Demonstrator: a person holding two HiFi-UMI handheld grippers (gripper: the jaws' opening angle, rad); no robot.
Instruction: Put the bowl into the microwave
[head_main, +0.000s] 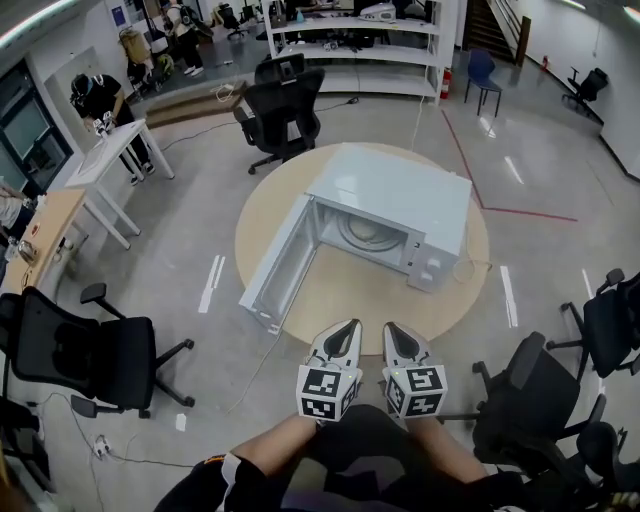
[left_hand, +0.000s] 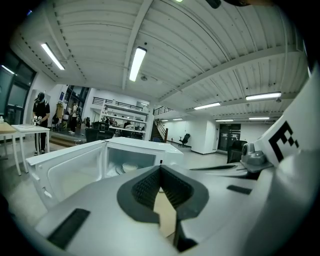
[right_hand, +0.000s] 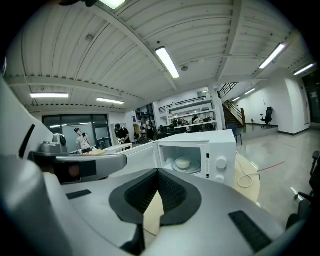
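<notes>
Left gripper fingers pressed together, empty, right gripper fingers likewise closed on nothing, both at the table's near edge, bowl inside microwave, door wide open

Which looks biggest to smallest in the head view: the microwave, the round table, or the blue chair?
1. round table
2. microwave
3. blue chair, though it stands far from the camera, so part of its smallness is distance.
</notes>
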